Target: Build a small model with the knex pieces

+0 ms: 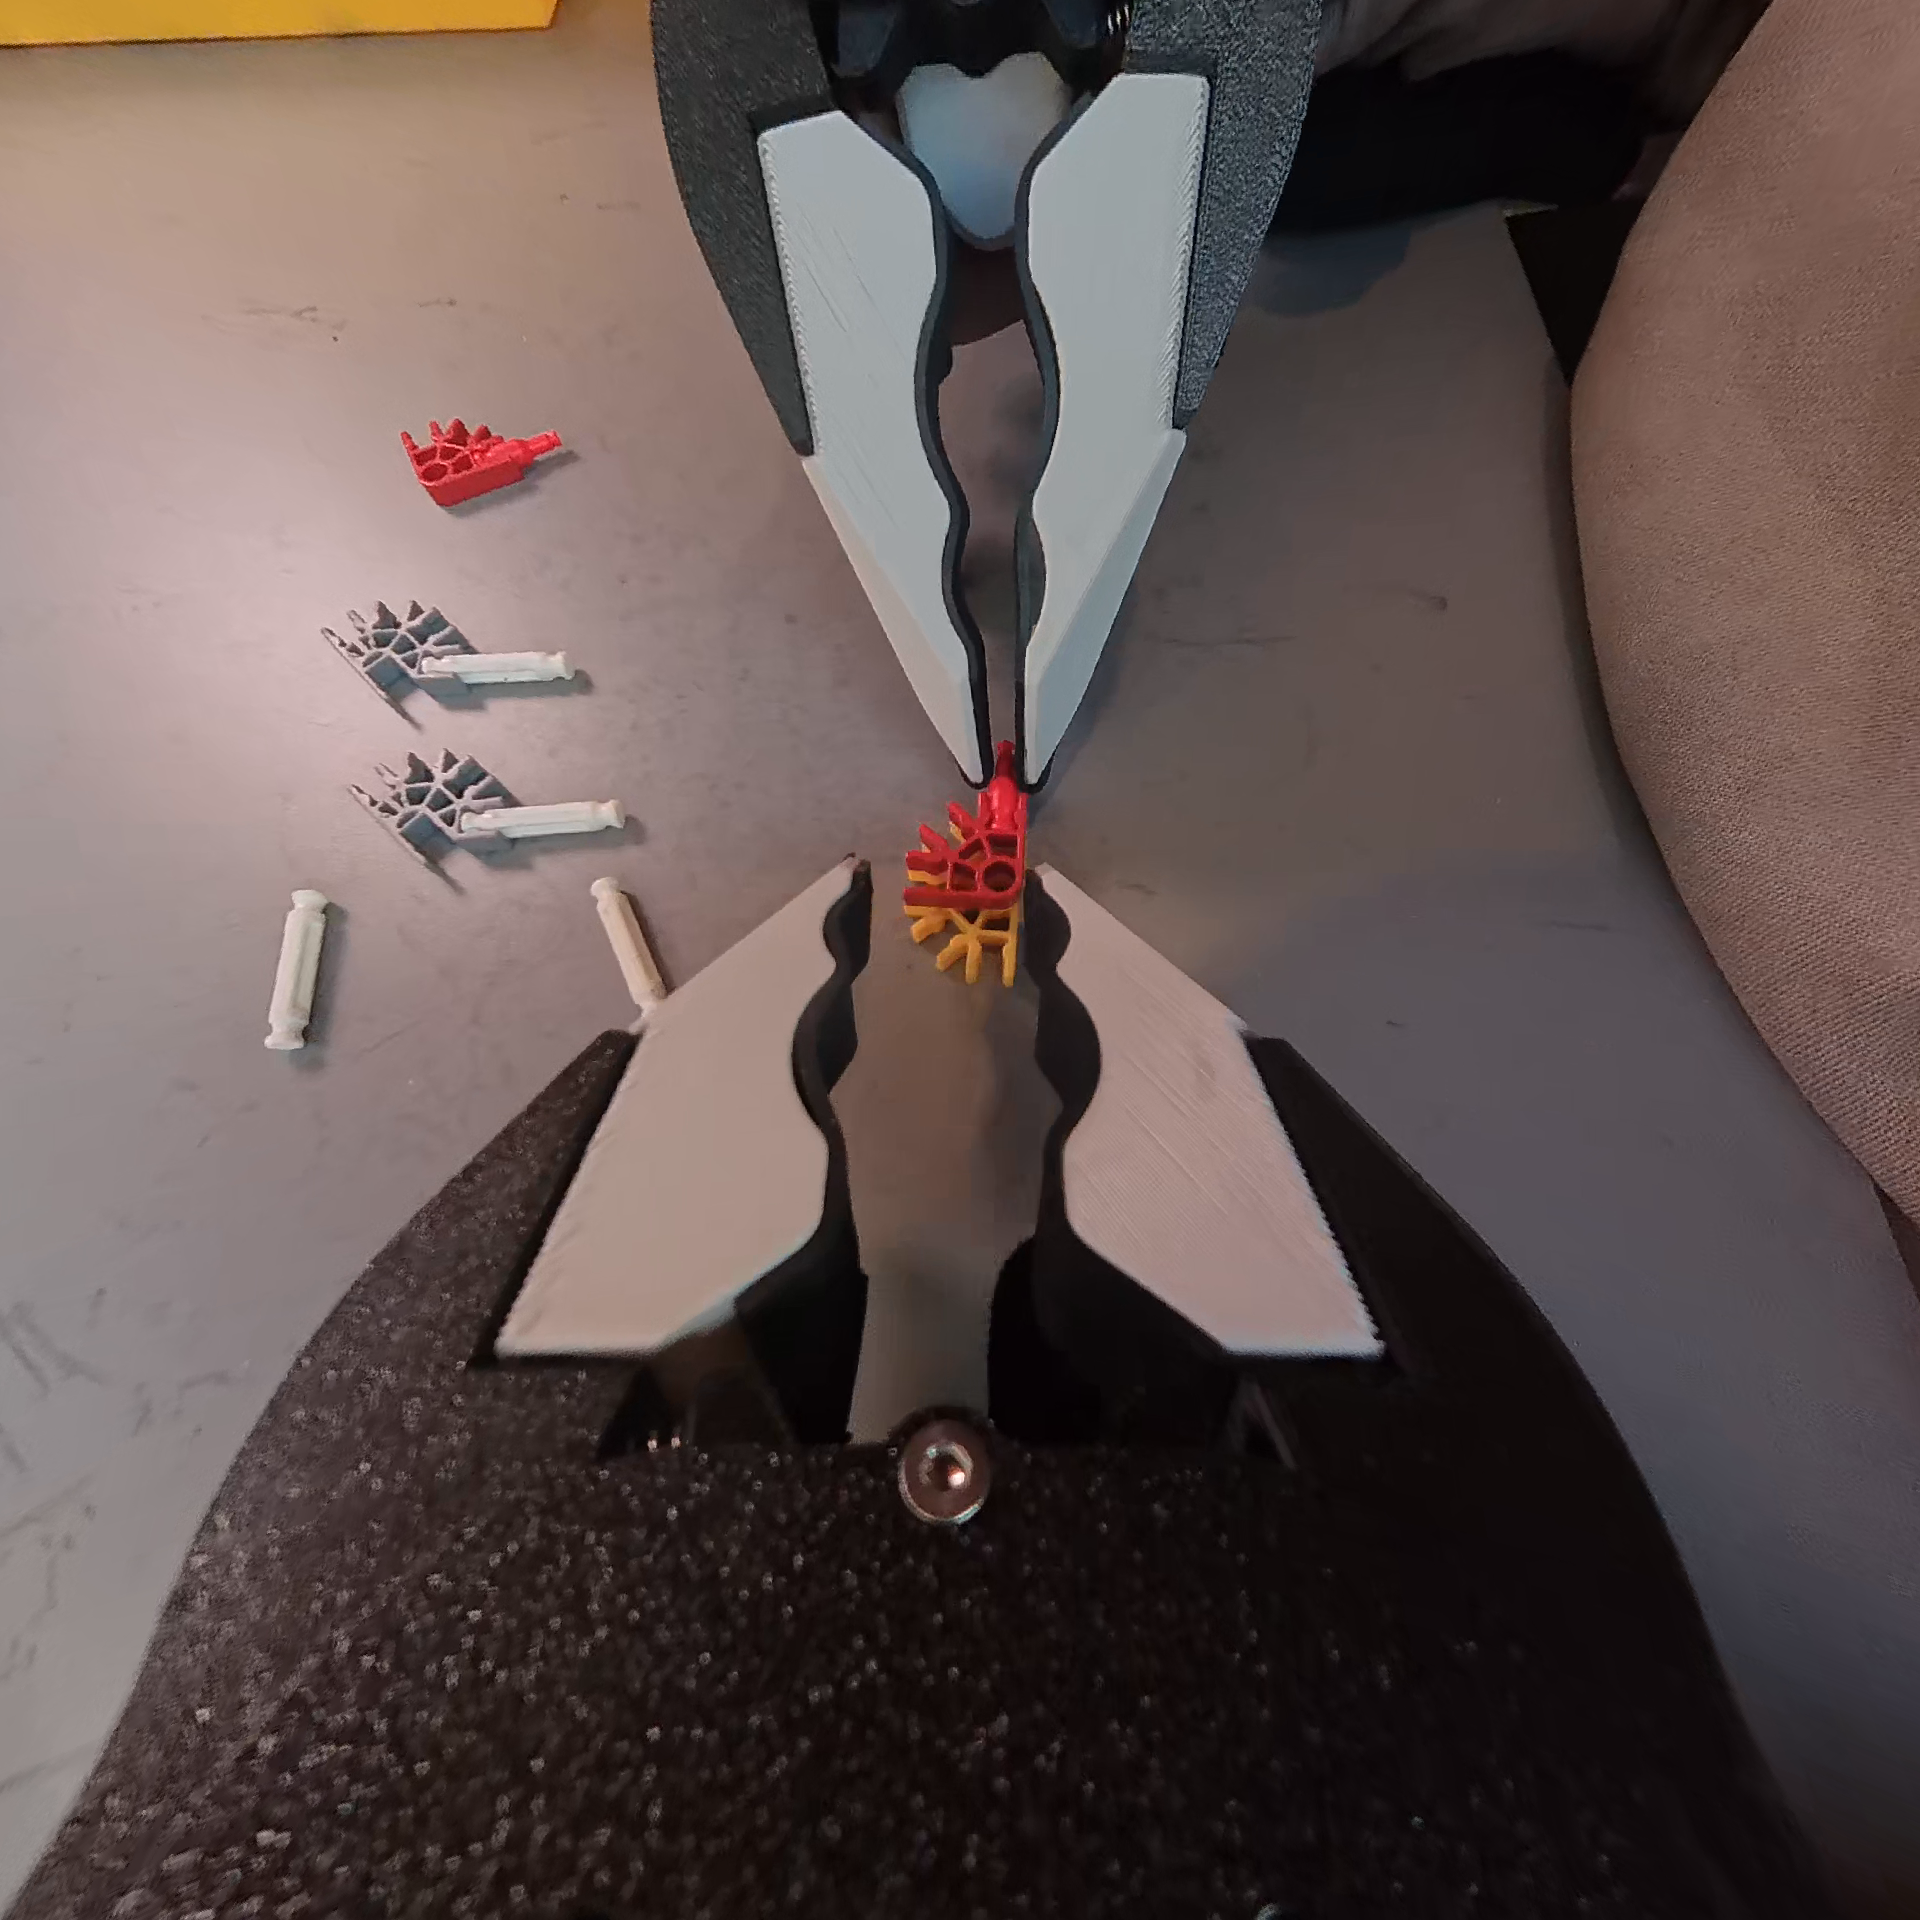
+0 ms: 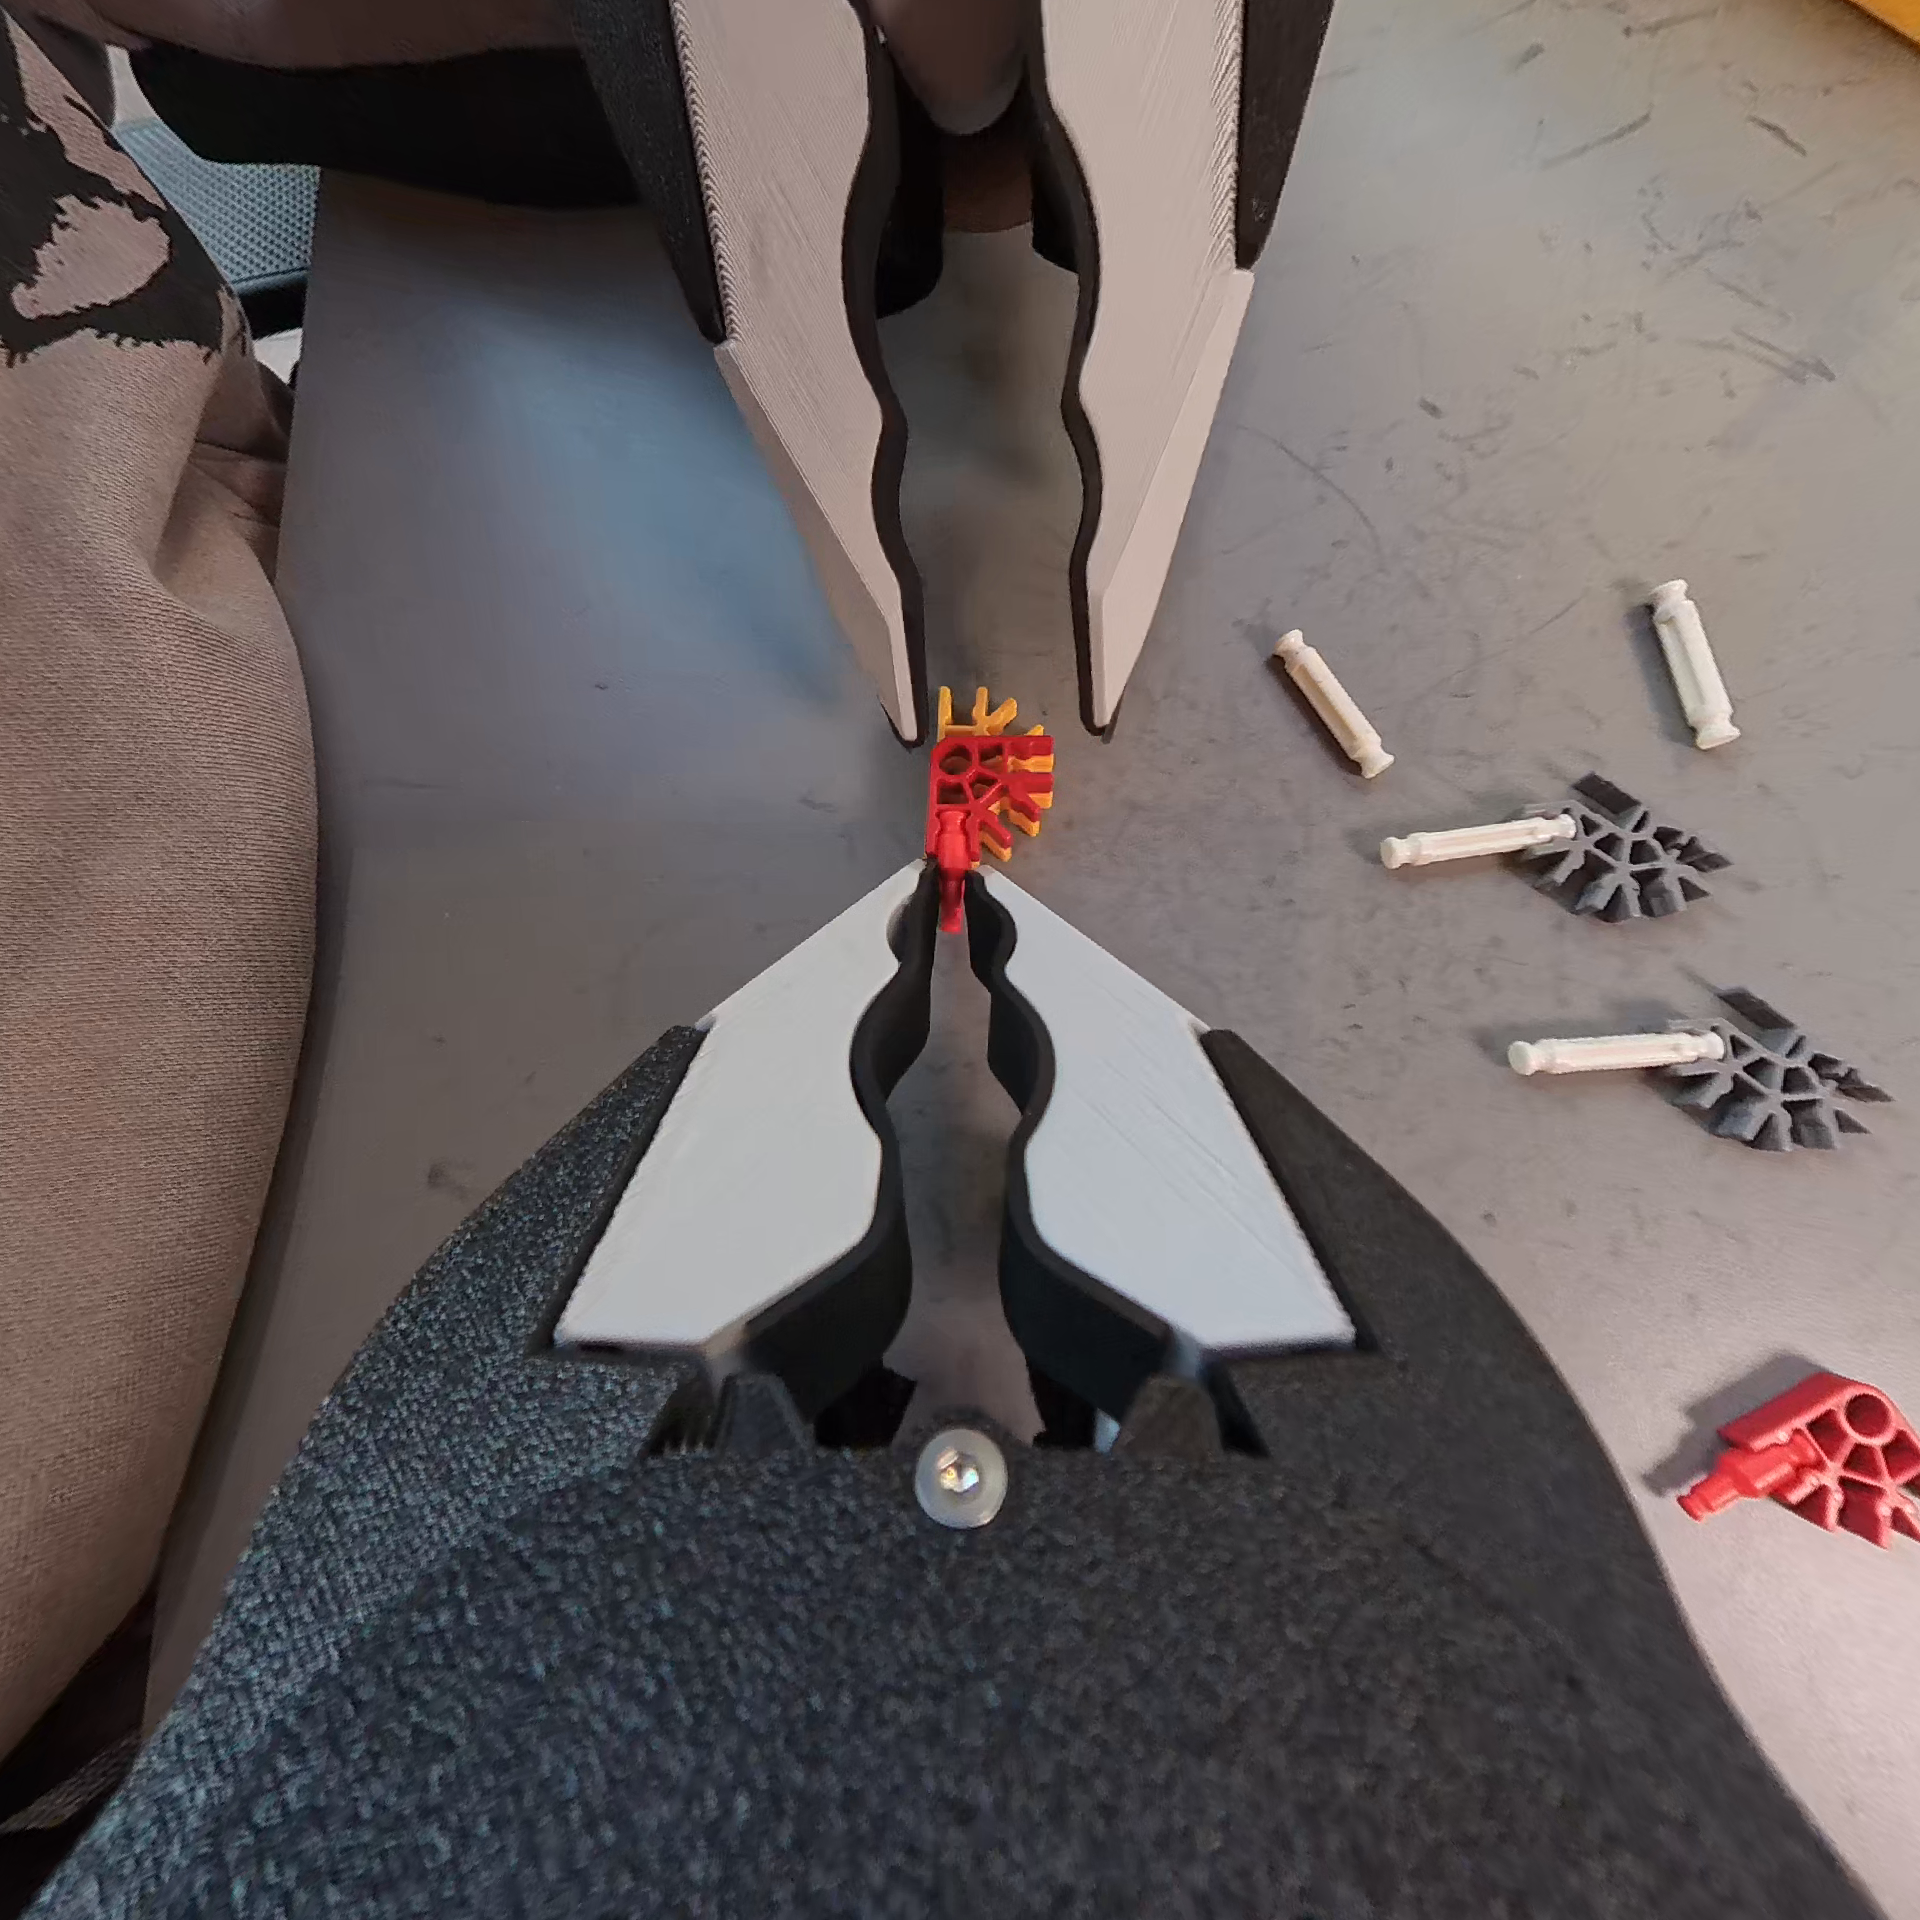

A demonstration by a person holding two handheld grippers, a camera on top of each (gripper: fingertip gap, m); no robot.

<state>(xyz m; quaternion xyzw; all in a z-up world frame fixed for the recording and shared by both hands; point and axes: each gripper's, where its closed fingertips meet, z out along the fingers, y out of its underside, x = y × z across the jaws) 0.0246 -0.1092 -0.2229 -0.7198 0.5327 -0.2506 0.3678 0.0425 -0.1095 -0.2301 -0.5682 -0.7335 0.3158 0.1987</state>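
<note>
The right gripper [image 2: 948, 883] has its jaws pinched almost together on a short red rod [image 2: 950, 878], whose long axis runs straight out ahead along the fingers. The rod's far end sits in a red connector [image 2: 971, 779], which lies flat over a yellow connector [image 2: 1013, 769], the two stacked just beyond the tips.

The left gripper [image 1: 951, 883] faces it head-on, jaws spread to a middling gap. The stack lies just ahead of that gap, beside the right-hand tip; whether either tip touches the yellow piece cannot be told. So the right gripper holds the rod end, and the left stands at the connector end, both equally near.

Well off to the left gripper's left side on the grey table [image 1: 312, 260] lie two white rods [image 1: 294, 968] loose, two grey connectors [image 1: 426, 795] each with a white rod plugged in, and farther ahead a second red connector with rod [image 1: 468, 465]. A yellow edge [image 1: 270, 21] shows at the far corner. Brown cloth [image 1: 1766, 623] borders the table on the left gripper's right.
</note>
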